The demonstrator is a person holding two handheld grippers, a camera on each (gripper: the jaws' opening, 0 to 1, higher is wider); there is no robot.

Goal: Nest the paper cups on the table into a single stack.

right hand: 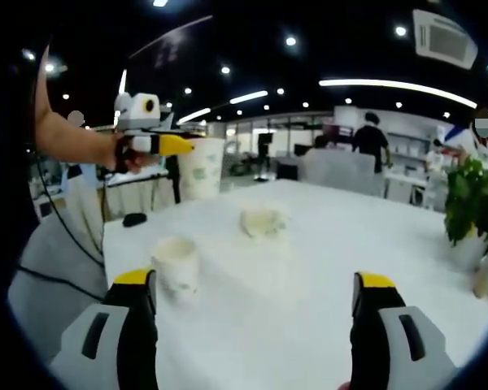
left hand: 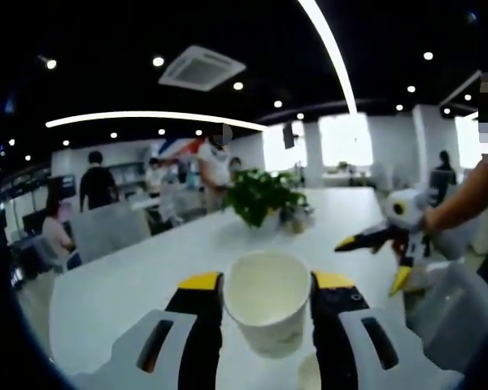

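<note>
Held cup (left hand: 267, 302) sits upright, mouth up, between the left gripper (left hand: 267, 286) jaws; jaws pinching its wall from both sides, cup lifted off the table (left hand: 122, 284); seen in the right gripper view the same cup (right hand: 201, 168) hangs high at the far left, carried by the left gripper (right hand: 175, 146); my read: held upright and raised so it can drop straight into another cup.

Two loose cups on the table: near cup (right hand: 176, 267) stands upright just beside the right gripper's left jaw; far cup (right hand: 261, 221) sits mid-table, further out, blurred, can't tell if upright or tipped; the two are well apart, so stack not yet formed.

Right gripper (right hand: 256, 305) spread wide, nothing between the jaws, low over the table; near cup lies outside the gap, to its left; in the left gripper view the right gripper (left hand: 378, 260) appears at the right, jaws apart, well clear of the held cup.

A pale round rim shows below the held cup, partly hidden; can't tell what it is.

Potted plant (left hand: 264, 197) stands far along the table; people in the background.
</note>
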